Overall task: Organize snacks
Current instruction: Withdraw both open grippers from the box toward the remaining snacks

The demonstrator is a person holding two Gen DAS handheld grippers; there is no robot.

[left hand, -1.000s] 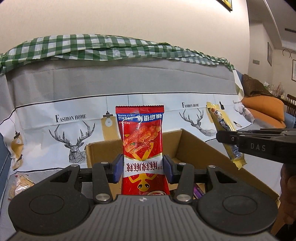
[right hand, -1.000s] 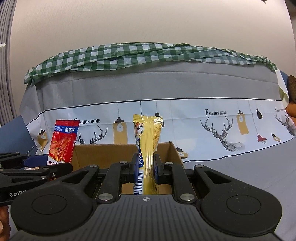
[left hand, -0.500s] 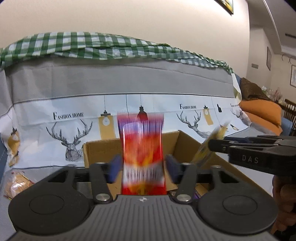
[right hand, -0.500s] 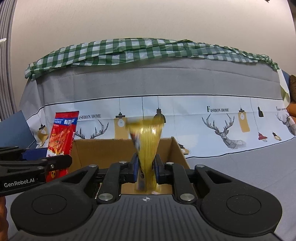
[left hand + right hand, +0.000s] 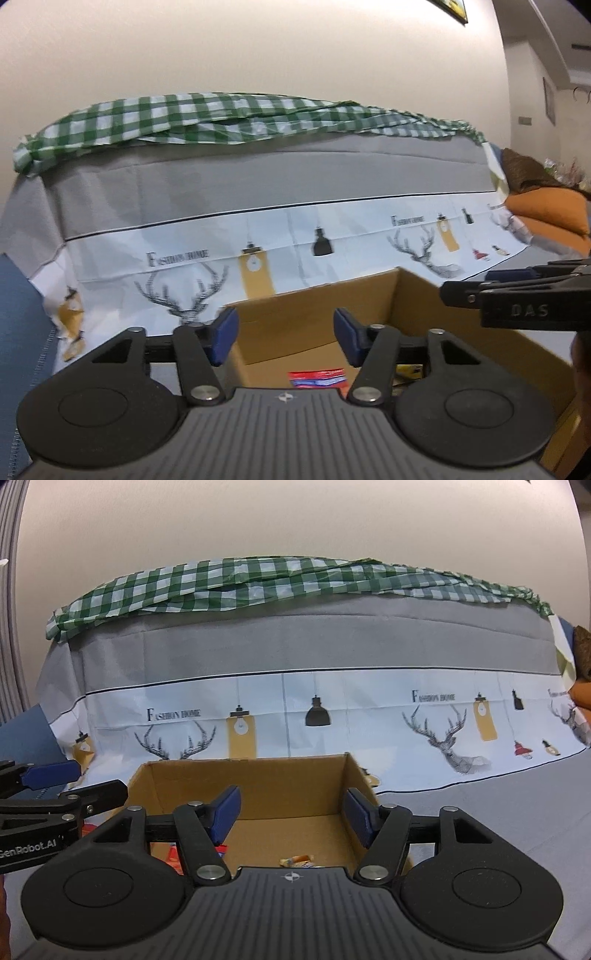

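With both claws, left and right, wide and empty over the box, withdraw upward, clear of its walls, before fetching more snacks.

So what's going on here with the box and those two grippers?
A person is sorting snacks into a cardboard box with a handheld gripper in each hand. Both hang over the open box. The left gripper has jaws apart with nothing between them, and a red snack packet lies in the box below it. The right gripper has just been opening and is also empty, with a yellowish packet on the box floor beneath it.
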